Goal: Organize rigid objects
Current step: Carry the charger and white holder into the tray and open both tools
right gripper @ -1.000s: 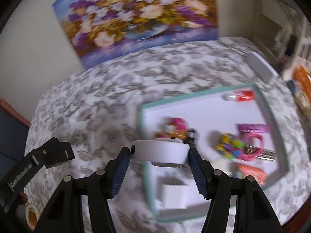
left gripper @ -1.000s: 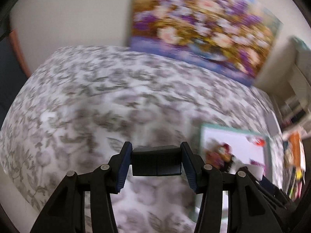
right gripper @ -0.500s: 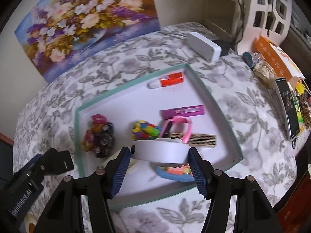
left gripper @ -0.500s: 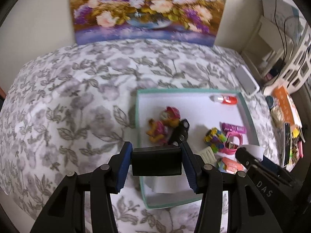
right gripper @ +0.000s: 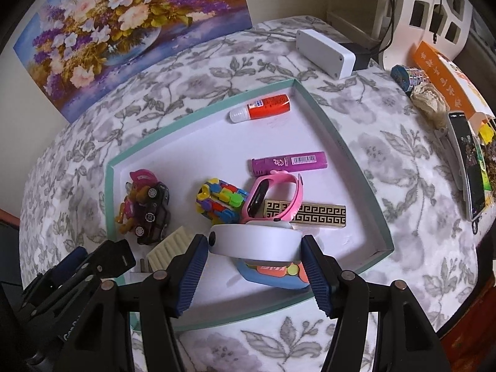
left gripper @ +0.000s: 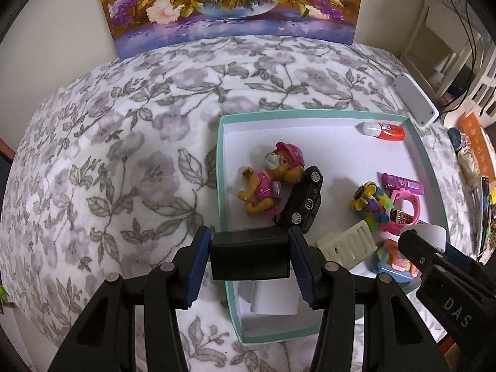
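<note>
A: While both grippers hung over the teal-rimmed white tray [left gripper: 220,167], what did the left gripper [left gripper: 250,259] clamp?

B: A black rectangular block [left gripper: 250,260]. The right gripper [right gripper: 254,245] pinched a white rounded case [right gripper: 254,243].

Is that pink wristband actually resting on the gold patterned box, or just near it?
Touching. In the right wrist view the pink wristband loops across the near end of the flat gold patterned box and covers part of its top, with no gap showing.
</note>
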Available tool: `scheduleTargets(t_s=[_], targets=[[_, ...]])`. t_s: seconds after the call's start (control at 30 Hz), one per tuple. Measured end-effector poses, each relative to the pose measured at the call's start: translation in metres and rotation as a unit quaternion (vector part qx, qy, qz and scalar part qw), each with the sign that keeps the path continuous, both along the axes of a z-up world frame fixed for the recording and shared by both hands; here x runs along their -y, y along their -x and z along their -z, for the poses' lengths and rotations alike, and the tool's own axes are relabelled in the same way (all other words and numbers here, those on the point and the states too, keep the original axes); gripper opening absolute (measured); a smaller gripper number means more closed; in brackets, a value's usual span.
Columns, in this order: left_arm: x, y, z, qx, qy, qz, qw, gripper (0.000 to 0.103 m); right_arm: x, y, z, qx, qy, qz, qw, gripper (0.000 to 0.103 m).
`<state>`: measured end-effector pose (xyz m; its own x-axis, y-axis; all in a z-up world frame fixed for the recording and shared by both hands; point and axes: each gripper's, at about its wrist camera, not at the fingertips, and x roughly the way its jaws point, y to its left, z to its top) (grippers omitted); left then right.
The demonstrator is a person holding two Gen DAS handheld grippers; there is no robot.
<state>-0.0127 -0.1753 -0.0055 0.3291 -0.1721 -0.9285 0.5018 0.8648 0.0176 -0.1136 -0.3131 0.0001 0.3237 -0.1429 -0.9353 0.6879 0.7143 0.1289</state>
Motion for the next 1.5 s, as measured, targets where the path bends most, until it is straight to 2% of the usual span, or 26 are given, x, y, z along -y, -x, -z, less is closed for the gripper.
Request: scheduleTargets(t_s=[0.37,0.47,0.5,0.6,0.9,1.0,1.2,1.33,1.37,1.43,1.5], targets=[[0.007,0.003,0.006,0.012,-0.013,0.014,0.9997,0.053,0.001,-0.007,0.011,-0.02,-0.005,-0.007,1.0,0.066],[0.006,0.002,0.007,0.007,-0.01,0.014,0.9998,0.058,0.001,-0.007,0.013,-0.026,-0.004,-0.007,1.0,0.067],[0.006,0.002,0.007,0.005,-0.01,0.014,0.9998,0.062,0.0,-0.008,0.013,-0.027,-0.002,-0.007,1.0,0.068],[0.004,0.001,0.007,-0.001,-0.003,0.01,0.9999,0.062,-0.002,-0.009,0.011,-0.029,0.004,-0.01,1.0,0.076],[-0.011,-0.001,0.0,-0.015,0.024,-0.012,0.9995,0.063,-0.005,-0.007,0.005,-0.027,0.014,-0.013,0.999,0.086],[-0.018,-0.003,-0.002,-0.018,0.032,-0.021,0.9991,0.075,-0.007,-0.006,0.003,-0.026,0.019,-0.011,0.999,0.092],[-0.037,-0.007,-0.006,-0.027,0.054,-0.046,0.9971,0.076,-0.009,-0.004,0.0,-0.025,0.025,-0.012,0.999,0.093],[-0.051,-0.009,-0.007,-0.022,0.054,-0.067,0.996,0.076,-0.012,-0.004,-0.003,-0.024,0.031,-0.013,0.999,0.102],[-0.054,-0.009,-0.007,-0.018,0.051,-0.073,0.9958,0.078,-0.013,-0.004,-0.004,-0.023,0.033,-0.014,0.999,0.102],[-0.06,-0.01,-0.007,-0.012,0.046,-0.083,0.9954,0.089,-0.016,-0.004,-0.004,-0.022,0.037,-0.017,0.999,0.102],[-0.064,-0.011,-0.007,-0.006,0.041,-0.09,0.9951,0.089,-0.018,-0.004,-0.005,-0.022,0.041,-0.019,0.999,0.103]])
